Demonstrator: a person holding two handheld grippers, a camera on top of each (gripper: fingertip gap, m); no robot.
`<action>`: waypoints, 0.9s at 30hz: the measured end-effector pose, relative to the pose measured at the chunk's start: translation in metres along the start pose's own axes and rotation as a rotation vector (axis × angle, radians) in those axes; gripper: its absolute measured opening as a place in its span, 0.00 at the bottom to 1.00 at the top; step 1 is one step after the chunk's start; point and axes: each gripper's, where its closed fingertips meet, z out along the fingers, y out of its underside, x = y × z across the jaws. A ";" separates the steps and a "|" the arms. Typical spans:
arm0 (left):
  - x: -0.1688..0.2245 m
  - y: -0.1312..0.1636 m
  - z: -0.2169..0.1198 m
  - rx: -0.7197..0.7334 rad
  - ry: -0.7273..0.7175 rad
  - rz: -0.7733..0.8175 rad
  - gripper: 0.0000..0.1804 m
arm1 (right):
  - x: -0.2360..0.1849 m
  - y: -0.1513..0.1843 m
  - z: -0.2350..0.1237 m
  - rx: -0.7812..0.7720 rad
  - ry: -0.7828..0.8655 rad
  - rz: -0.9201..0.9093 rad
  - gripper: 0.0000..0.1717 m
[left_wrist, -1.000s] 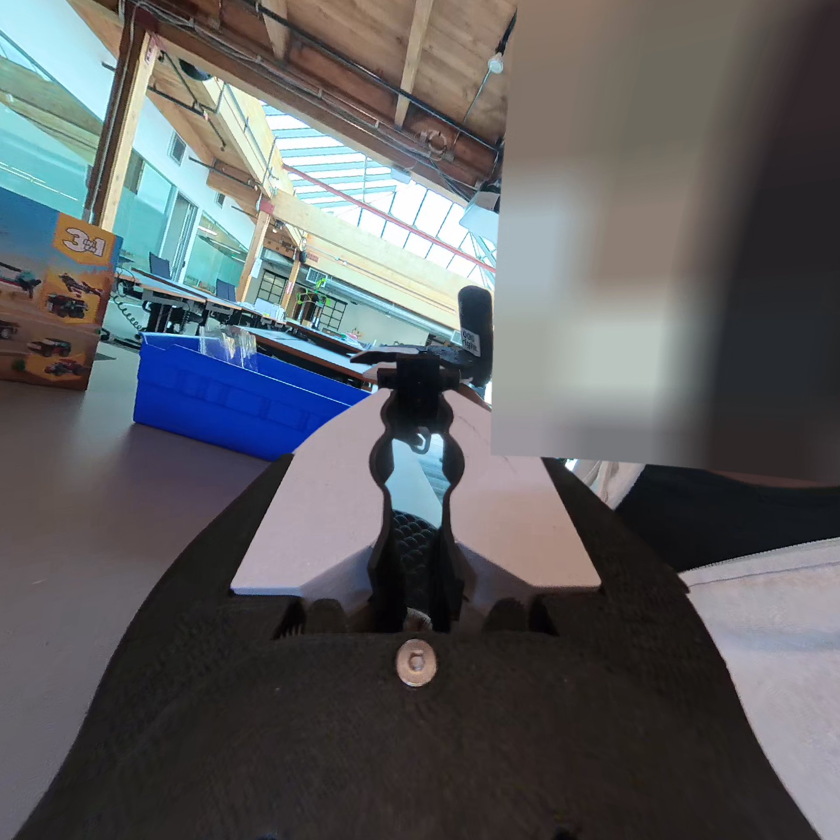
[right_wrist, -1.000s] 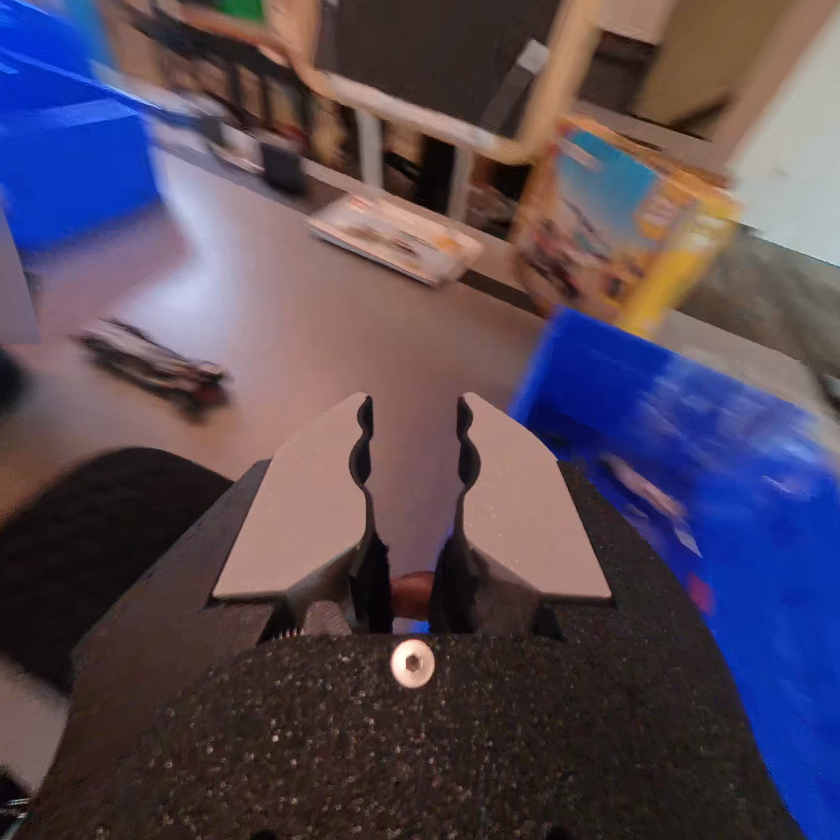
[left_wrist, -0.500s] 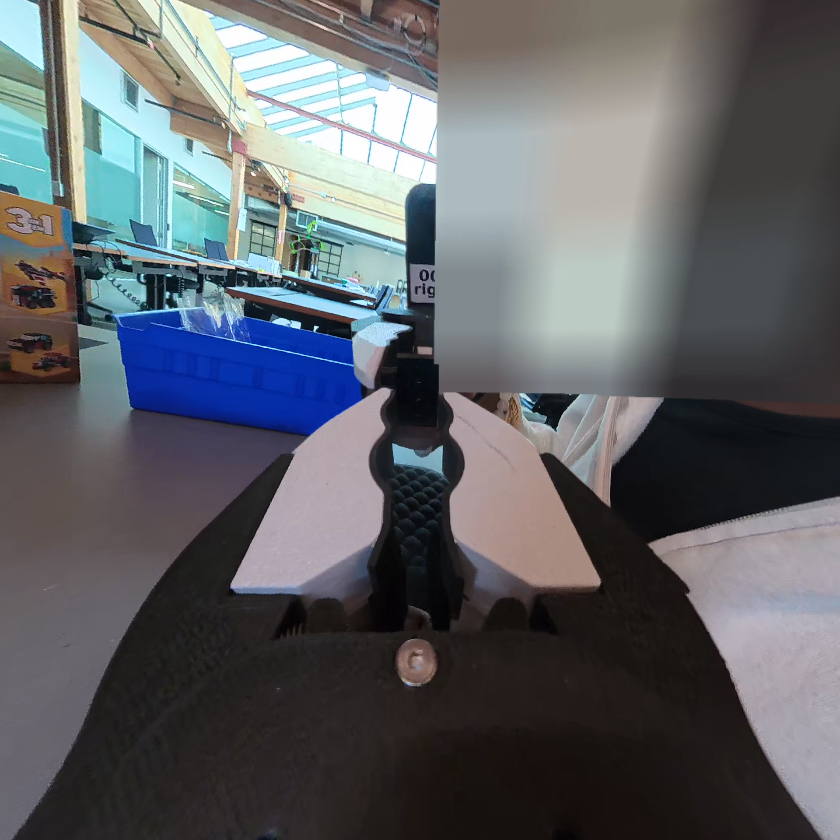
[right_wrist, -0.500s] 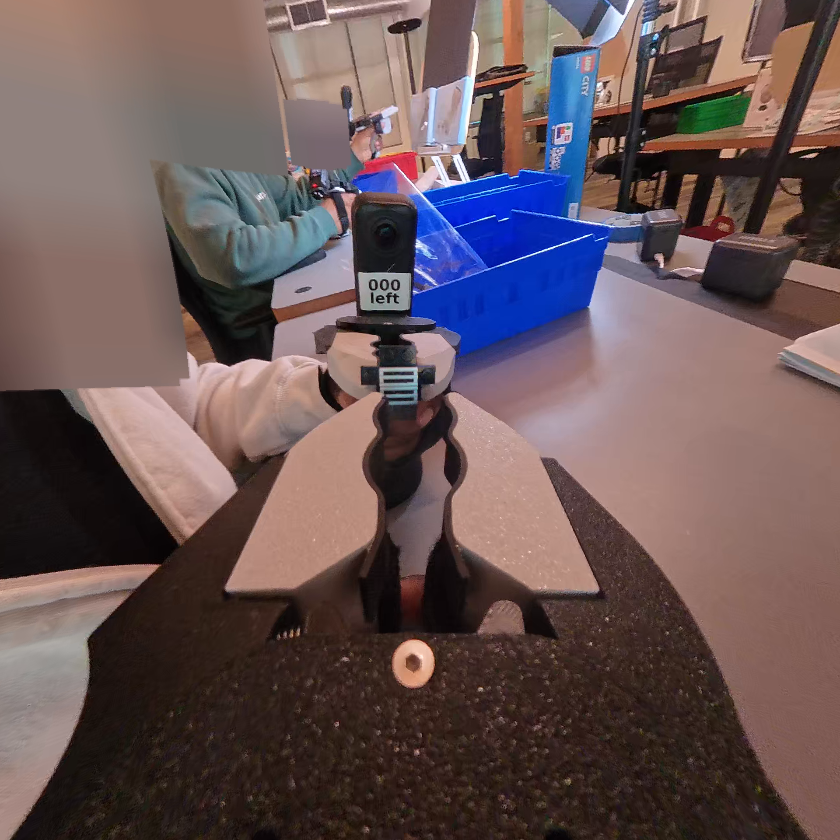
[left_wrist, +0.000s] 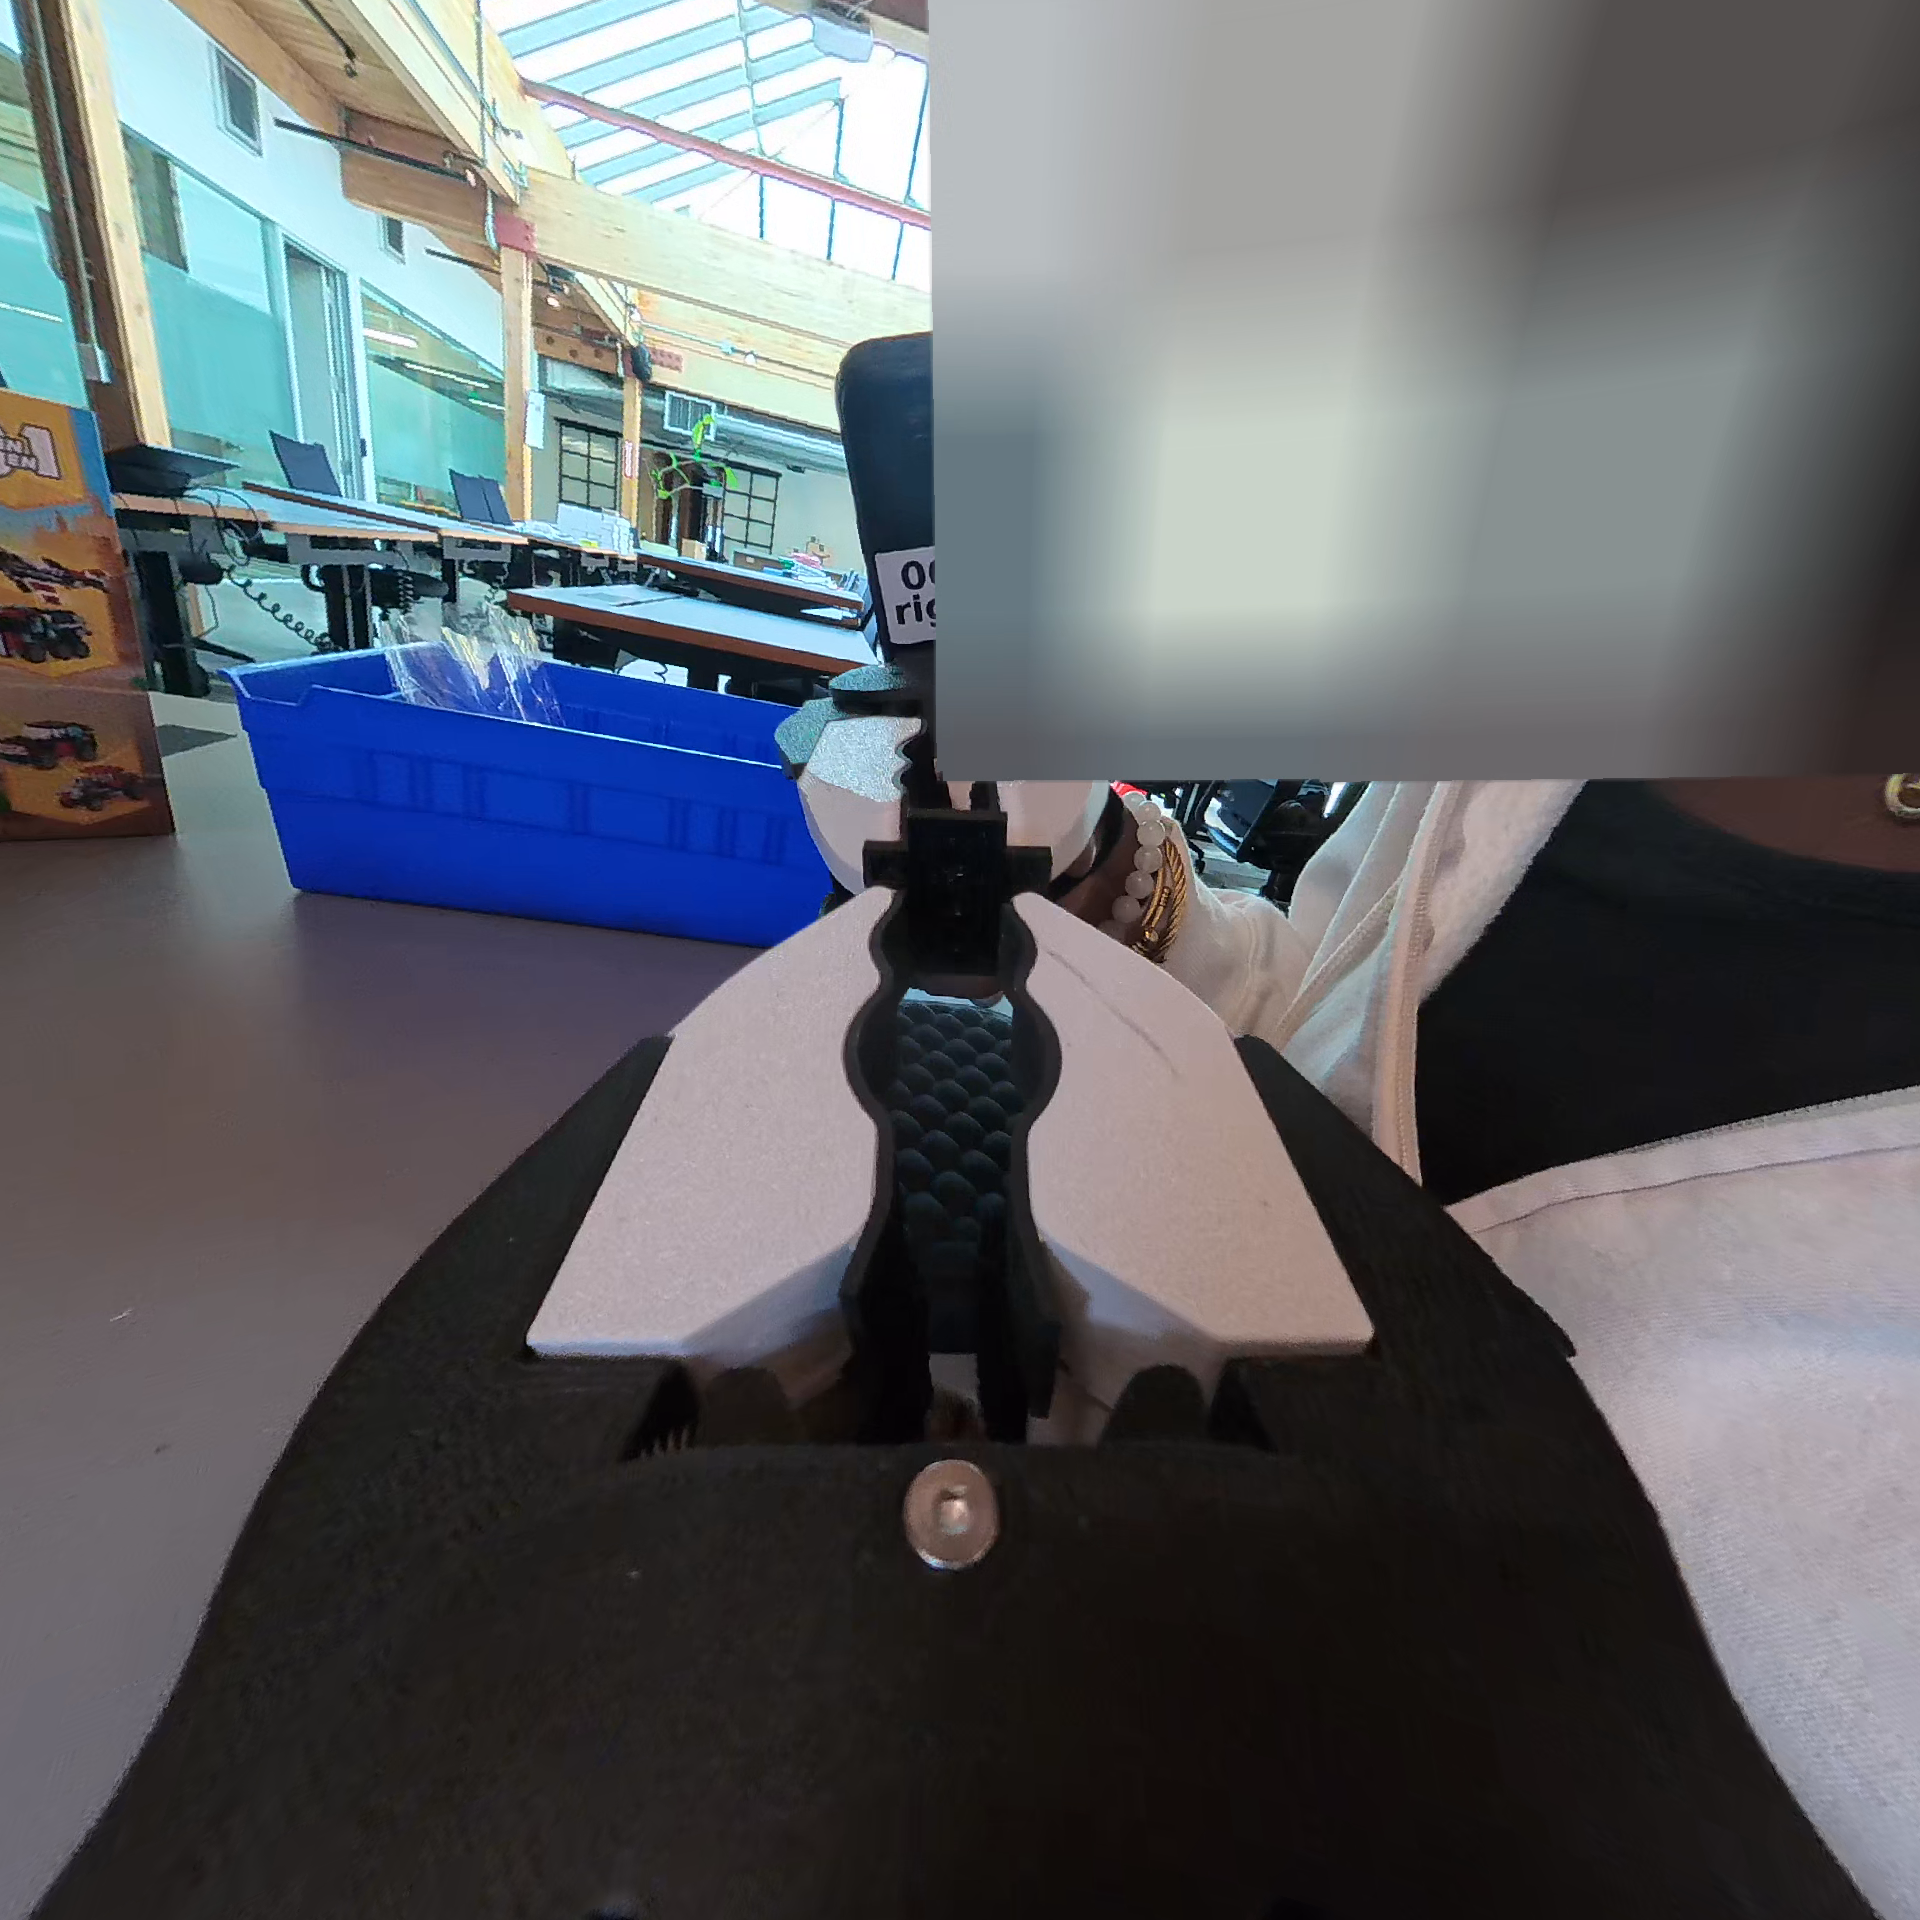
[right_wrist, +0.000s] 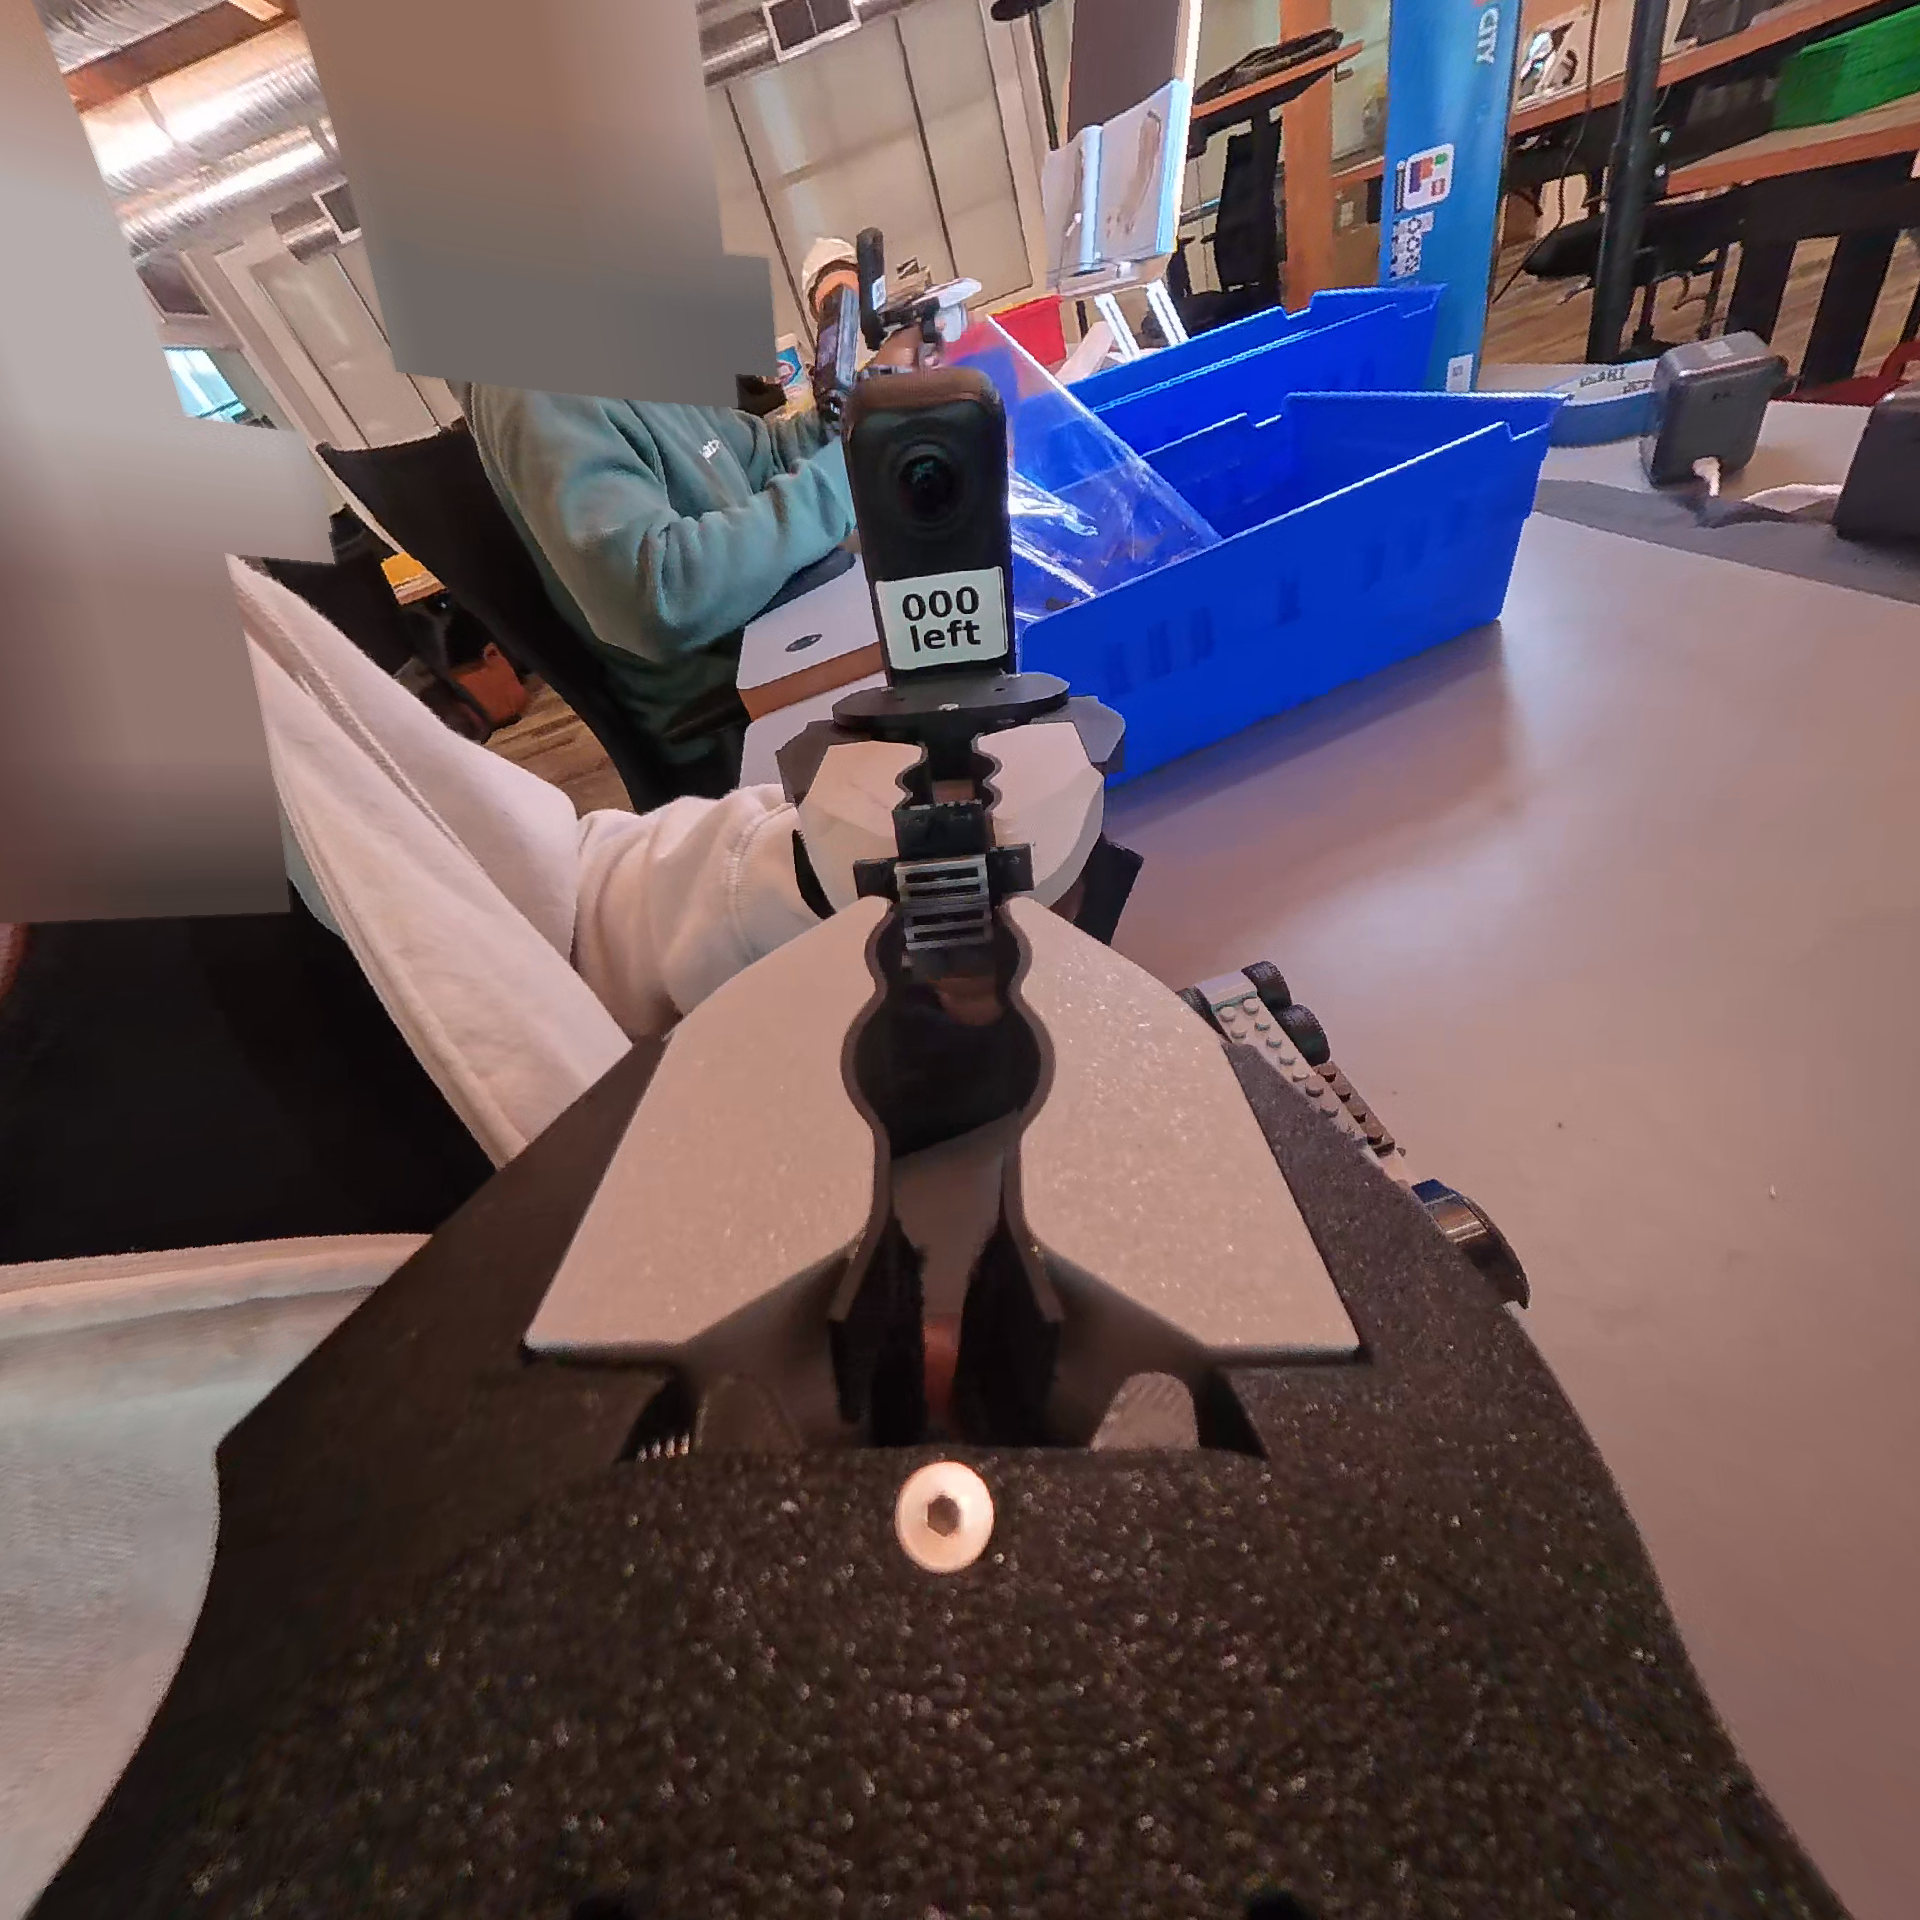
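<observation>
**Left gripper** (left_wrist: 951, 920): centre of the left wrist view. Its jaws are clamped on a small black brick assembly (left_wrist: 951, 873), with both tips against the assembly's flanks.

**Right gripper** (right_wrist: 943, 935): it faces the left one nose to nose. Its tips are closed on the grilled end of the same assembly (right_wrist: 943, 896).

I judge the piece is gripped from both ends so that it hangs steady, clear of the grey table (right_wrist: 1558, 831) – neither end rests on anything.

**Surroundings:**
- A brick-built vehicle (right_wrist: 1309, 1049) lies on the table at right of centre, partly behind the right gripper's body.
- A blue bin (left_wrist: 520, 790) stands at mid-left, apart from both grippers.
- A toy box (left_wrist: 62, 644) stands upright at the left edge.
- A white sleeve (right_wrist: 665, 883) – the holder's – reaches in from the left.
</observation>
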 end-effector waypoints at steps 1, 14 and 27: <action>0.000 0.001 0.000 -0.003 0.000 -0.005 0.09 | 0.000 0.001 0.000 0.000 0.001 0.002 0.09; -0.005 0.002 0.000 -0.008 -0.011 -0.066 0.09 | 0.006 0.001 -0.003 0.068 0.137 -0.215 0.08; -0.012 -0.004 -0.005 0.033 -0.046 -0.083 0.09 | 0.051 -0.029 -0.129 -0.006 0.657 -0.328 0.09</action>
